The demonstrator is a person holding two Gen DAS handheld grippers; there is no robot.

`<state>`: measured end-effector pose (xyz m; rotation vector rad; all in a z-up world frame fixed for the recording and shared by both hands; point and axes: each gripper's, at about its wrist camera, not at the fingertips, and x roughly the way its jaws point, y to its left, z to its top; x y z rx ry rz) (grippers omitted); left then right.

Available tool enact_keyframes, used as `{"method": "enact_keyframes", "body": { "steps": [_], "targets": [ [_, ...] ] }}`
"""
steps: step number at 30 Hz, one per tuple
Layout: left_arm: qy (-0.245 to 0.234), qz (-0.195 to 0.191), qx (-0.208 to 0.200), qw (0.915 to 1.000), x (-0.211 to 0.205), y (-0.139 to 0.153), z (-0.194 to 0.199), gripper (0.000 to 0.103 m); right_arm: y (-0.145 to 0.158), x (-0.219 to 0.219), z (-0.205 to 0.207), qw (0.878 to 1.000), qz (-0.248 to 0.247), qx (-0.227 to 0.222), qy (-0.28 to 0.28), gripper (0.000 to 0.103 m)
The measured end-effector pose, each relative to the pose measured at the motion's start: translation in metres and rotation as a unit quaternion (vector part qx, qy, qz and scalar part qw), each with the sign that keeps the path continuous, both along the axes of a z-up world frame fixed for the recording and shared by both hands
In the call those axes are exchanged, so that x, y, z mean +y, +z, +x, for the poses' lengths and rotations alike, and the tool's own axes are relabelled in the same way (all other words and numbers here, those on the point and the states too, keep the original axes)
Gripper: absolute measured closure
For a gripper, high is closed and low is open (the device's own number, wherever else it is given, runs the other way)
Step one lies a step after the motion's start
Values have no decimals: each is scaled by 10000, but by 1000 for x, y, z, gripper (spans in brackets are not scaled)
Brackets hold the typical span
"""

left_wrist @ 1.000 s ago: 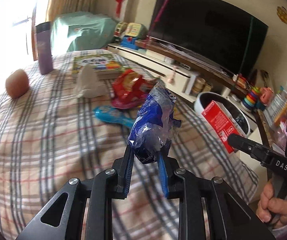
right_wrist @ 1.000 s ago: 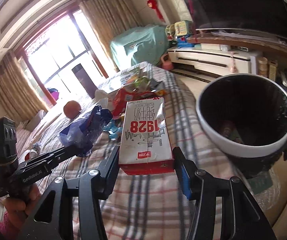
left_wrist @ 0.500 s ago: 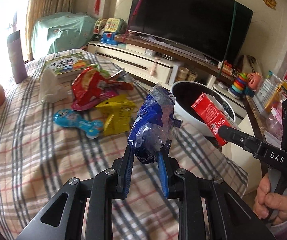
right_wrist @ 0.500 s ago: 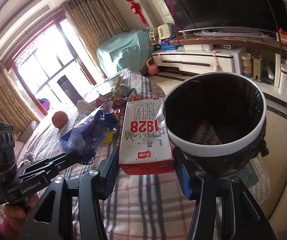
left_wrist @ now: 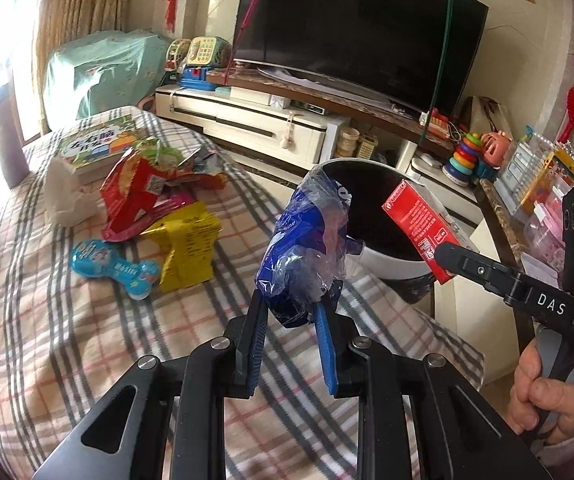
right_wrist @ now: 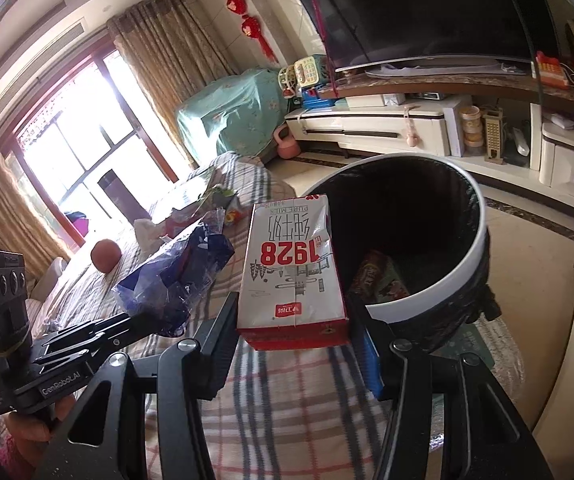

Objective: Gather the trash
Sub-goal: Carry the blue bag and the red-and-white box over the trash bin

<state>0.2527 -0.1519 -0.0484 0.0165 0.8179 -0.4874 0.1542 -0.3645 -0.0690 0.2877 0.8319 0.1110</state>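
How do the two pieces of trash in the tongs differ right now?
The blue plastic wrapper is soft, crumpled and partly see-through; the milk carton is a rigid red-and-white box. The left tongs pinch the wrapper nearly shut, while the right tongs stand wider around the carton. The carton's far end reaches over the bin rim; the wrapper is beside it. Both are held up off the bed.

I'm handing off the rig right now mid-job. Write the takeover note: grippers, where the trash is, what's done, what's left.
Left gripper: shut on the blue plastic wrapper, held above the plaid blanket short of the bin.
Right gripper: shut on the red milk carton, at the rim of the trash bin.
Done: at least one wrapper already lies in the bin.
Left: drop the carton and the wrapper in, then collect the red bag, yellow packet, light-blue wrapper and white tissue.
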Motion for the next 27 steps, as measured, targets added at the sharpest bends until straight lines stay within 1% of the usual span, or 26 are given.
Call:
{"method": "enact_keyframes", "body": {
  "steps": [13, 22, 27],
  "targets": [
    [-213, 125, -13, 9997, -40, 2, 20, 81, 3, -28, 4, 9995, -89, 27, -301, 50],
    [-361, 197, 18, 9992, -67, 4, 43, 81, 5, -43, 18, 9990, -263, 69, -365, 50],
    [-421, 271, 50, 9987, -80, 3, 59, 81, 4, -55, 30, 9986, -292, 175, -414, 50]
  ]
}}
